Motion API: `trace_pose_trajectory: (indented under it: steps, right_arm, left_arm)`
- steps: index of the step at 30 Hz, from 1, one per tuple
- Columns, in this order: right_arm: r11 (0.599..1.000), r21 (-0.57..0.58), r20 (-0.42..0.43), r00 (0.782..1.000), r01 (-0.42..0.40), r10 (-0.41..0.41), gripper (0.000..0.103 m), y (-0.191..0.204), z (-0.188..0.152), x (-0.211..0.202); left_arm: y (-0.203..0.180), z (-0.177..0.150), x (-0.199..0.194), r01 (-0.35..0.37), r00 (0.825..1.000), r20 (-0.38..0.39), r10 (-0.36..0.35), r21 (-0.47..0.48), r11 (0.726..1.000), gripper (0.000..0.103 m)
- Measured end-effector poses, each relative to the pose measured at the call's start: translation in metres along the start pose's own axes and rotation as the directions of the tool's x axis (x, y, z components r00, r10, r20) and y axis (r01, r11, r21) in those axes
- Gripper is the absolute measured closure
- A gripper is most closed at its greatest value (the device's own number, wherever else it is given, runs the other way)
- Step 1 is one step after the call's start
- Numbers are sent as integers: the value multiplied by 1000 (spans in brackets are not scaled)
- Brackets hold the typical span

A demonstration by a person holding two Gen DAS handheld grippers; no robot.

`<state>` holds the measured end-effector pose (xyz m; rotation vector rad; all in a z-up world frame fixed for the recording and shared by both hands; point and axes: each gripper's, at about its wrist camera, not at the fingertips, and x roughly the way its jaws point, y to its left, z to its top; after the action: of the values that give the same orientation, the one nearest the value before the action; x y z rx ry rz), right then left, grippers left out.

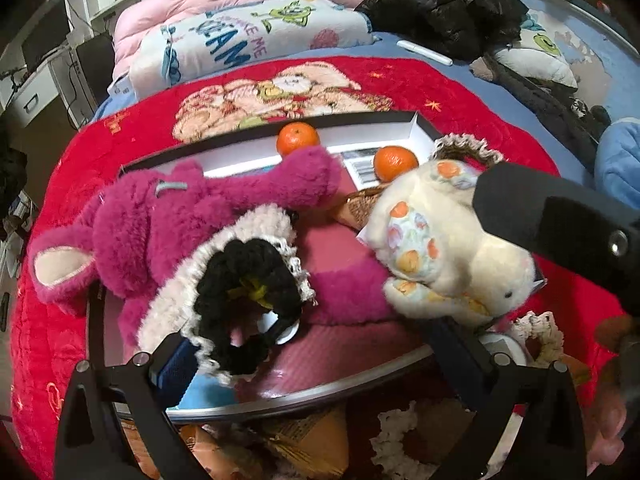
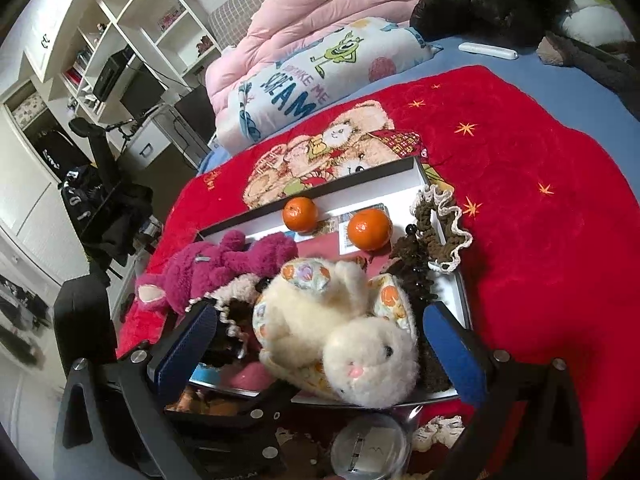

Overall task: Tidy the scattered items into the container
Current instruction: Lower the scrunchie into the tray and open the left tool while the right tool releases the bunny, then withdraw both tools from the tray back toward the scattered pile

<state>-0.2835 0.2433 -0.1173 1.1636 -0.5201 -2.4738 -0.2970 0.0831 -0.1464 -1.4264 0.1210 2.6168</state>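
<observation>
A: Where is the rabbit (image 2: 340, 340) now?

B: In the box (image 2: 464, 304), lying at its near edge, partly on the pink bear (image 2: 224, 268). Two oranges (image 2: 369, 229) sit by the box's far wall, and a brown scrunchie (image 2: 438, 232) hangs over its right rim.

A: And the right claw (image 2: 320, 344)?

B: Spread wide, one blue pad on each side of the rabbit, apparently not squeezing it.

A: The left claw (image 1: 308, 348)?

B: Also spread. A black-and-cream scrunchie (image 1: 240, 288) lies over its left finger (image 1: 172, 364), above the bear. I can't tell if it is hooked there.

A: How will these handle?

B: Light, soft, squashy, I'd judge. Pinch the rabbit's body, not an ear. The scrunchie is limp: take its bunched rim.
</observation>
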Motion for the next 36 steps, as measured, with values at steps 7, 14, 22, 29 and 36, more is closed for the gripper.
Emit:
trace_pose_trajectory:
  steps: [7, 14, 22, 29, 36]
  right_arm:
    - [1000, -12, 39, 999, -9, 9, 0, 8, 7, -17]
    - [999, -49, 100, 995, -24, 29, 0, 24, 18, -47]
    - [992, -117, 196, 979, -40, 62, 0, 64, 28, -123]
    - [982, -184, 269, 960, -29, 79, 0, 101, 20, -199]
    - [960, -280, 285, 955, 4, 79, 0, 135, 9, -240]
  left_arm:
    - [3, 7, -23, 29, 999, 40, -28, -13, 1000, 0]
    - [20, 21, -72, 38, 992, 122, -33, -37, 999, 0]
    - [68, 35, -181, 30, 957, 292, 5, -115, 993, 0]
    - [79, 13, -265, -6, 927, 373, 48, -113, 994, 0]
    - [91, -27, -296, -59, 921, 373, 110, -145, 988, 0]
